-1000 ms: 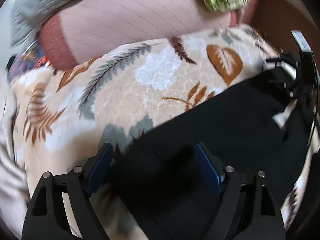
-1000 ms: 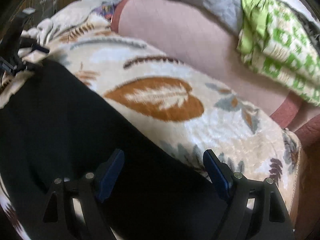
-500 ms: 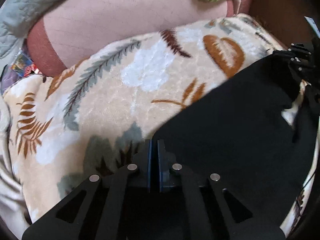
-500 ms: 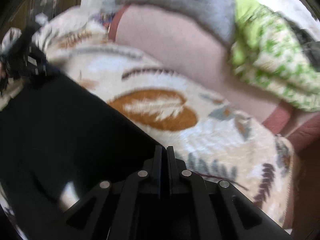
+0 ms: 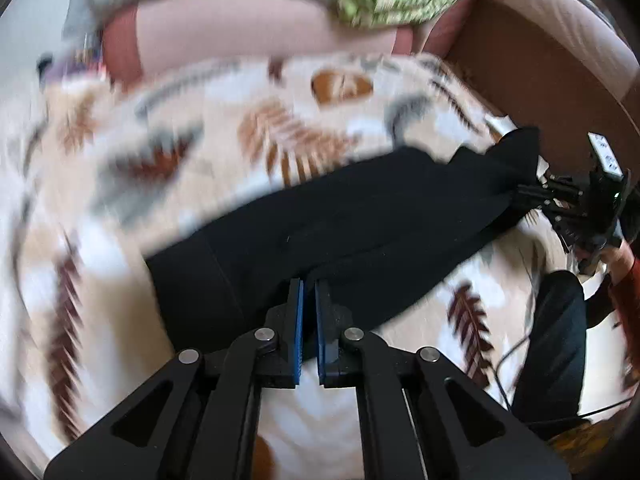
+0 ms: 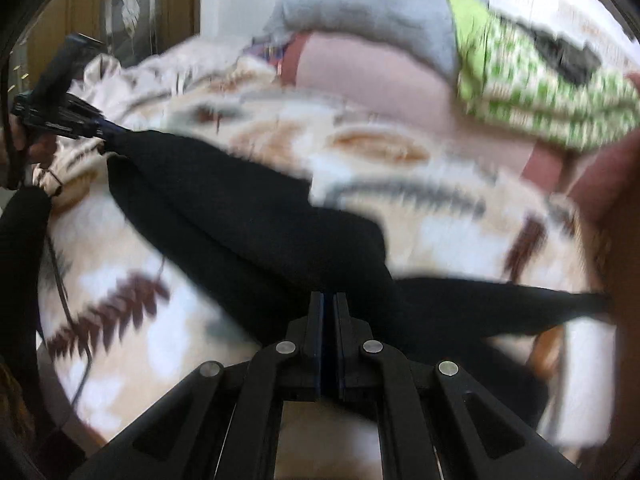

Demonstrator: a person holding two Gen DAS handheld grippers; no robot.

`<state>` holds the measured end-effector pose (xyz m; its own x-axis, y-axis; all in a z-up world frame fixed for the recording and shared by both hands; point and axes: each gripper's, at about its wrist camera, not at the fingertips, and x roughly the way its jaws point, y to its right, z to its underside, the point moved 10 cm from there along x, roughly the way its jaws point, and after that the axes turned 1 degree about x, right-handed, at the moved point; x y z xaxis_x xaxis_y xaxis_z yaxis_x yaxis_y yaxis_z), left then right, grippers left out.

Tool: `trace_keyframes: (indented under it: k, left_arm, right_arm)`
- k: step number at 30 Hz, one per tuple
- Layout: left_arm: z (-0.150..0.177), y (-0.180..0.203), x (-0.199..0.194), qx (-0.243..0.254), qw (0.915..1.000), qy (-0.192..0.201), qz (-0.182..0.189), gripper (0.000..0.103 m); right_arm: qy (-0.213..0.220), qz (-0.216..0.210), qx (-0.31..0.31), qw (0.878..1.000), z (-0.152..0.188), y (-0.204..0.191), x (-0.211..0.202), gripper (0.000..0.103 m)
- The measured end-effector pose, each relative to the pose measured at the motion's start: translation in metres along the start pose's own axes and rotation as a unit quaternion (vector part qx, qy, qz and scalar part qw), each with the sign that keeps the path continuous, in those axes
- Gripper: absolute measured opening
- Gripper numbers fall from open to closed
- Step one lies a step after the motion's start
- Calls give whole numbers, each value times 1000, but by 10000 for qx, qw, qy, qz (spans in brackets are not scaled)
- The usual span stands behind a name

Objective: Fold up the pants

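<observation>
Black pants [image 5: 360, 216] are stretched over the leaf-print blanket [image 5: 160, 152], and you've got both left gripper [image 5: 307, 286] and right gripper [image 6: 329, 298] jaws pinching their edge.

No text, label, brand or number can be read anywhere; both views are blurred. A small white tag [image 5: 605, 155] on the far gripper beside the black pants [image 5: 360, 220] carries marks too smeared to make out.
</observation>
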<state>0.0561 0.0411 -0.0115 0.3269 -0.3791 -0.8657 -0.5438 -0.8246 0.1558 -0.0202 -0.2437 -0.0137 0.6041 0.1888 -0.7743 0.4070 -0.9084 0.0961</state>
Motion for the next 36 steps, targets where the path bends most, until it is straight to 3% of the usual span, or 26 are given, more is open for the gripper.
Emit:
trace_keyframes:
  k: [3, 8, 10, 11, 12, 14, 17, 18, 22, 24, 26, 29, 31, 34, 35, 36]
  left_arm:
    - [27, 0, 29, -449, 9981, -401, -158, 3]
    - [30, 0, 18, -876, 9956, -55, -339, 7]
    - [30, 0, 7, -925, 9949, 37, -399, 12]
    - [29, -2, -1, -926, 9942, 128, -526, 15]
    - [28, -5, -7, -926, 9935, 204, -631, 19]
    - [24, -9, -22, -928, 9910, 426, -868, 24]
    - [13, -7, -35, -997, 9899, 689, -737, 46]
    - [9, -4, -36, -1000, 9900, 748, -660, 49]
    - [-2, 20, -17, -796, 9926, 684, -602, 49]
    - [-3, 34, -6, -735, 9940, 609, -529, 49]
    - [-6, 46, 14, -673, 9958, 447, -425, 49]
    - [-11, 58, 34, -646, 9966, 324, -393, 49]
    - [-13, 60, 43, -662, 9966, 273, -401, 49]
    - [-14, 62, 55, -716, 9963, 161, -451, 49]
    - [-13, 61, 56, -720, 9962, 145, -466, 49]
    - [-14, 61, 56, -729, 9961, 140, -473, 49]
  right_arm:
    - [-484, 104, -162, 9986, 20, -7, 22, 3]
    - [-406, 123, -89, 9991, 4, -7, 5, 9]
    - [-261, 20, -149, 9995, -3, -16, -10, 23]
    - [-213, 67, -210, 9995, -5, -19, -15, 44]
    - [-118, 202, -283, 9993, -6, -20, -21, 56]
    - [-55, 353, -281, 9990, -4, -16, -26, 56]
    - [-52, 675, 282, 9973, 10, 14, -32, 56]
    - [-41, 793, 687, 9945, 18, 33, -35, 56]
    - [20, 1335, 1831, 9740, 48, 98, -47, 56]
    - [40, 1564, 2473, 9562, 63, 133, -53, 56]
    - [101, 1730, 2714, 9467, 69, 152, -57, 56]
    - [144, 1822, 2899, 9395, 66, 174, -50, 56]
    - [114, 1628, 3027, 9390, 63, 180, -36, 56]
    - [-161, 1635, 3019, 9391, 68, 187, -10, 54]
    - [-282, 1627, 3010, 9392, 69, 189, -3, 34]
    - [-361, 1641, 2957, 9404, 71, 190, 1, 4]
